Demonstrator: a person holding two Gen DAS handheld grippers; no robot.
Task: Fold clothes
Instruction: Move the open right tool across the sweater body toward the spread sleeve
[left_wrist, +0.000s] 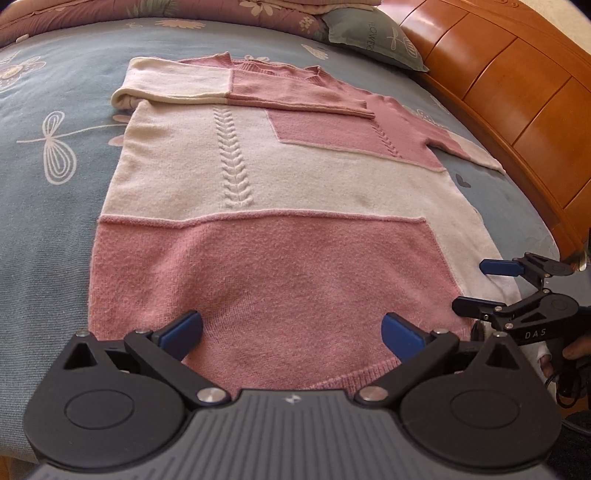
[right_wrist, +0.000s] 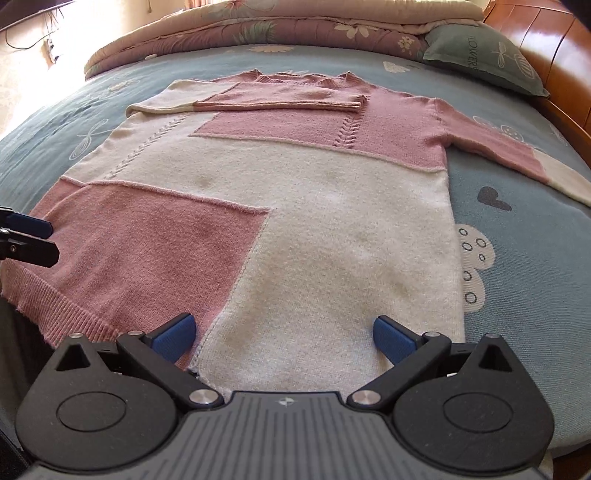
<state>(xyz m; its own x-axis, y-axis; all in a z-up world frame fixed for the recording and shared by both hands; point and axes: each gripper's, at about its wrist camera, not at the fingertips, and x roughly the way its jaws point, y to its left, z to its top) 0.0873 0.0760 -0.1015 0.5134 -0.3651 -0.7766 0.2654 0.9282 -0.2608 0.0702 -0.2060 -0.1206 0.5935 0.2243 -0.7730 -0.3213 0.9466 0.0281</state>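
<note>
Lying lengthwise toward twelve o'clock, the sweater (right_wrist: 295, 206) has its hem beneath both tongs. The left gripper (left_wrist: 291, 334) and right gripper (right_wrist: 282, 338) gape wide, holding nothing. One sleeve (right_wrist: 517, 155) stretches out at two o'clock, nearer the right.

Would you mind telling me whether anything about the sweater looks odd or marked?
The sweater carries faint yellowish-brown stains on its cream panel, and only one sleeve is folded across the chest.

Left tongs (left_wrist: 291, 338) spread wide and level; right tongs (right_wrist: 282, 338) gape too, side by side, both empty.
</note>
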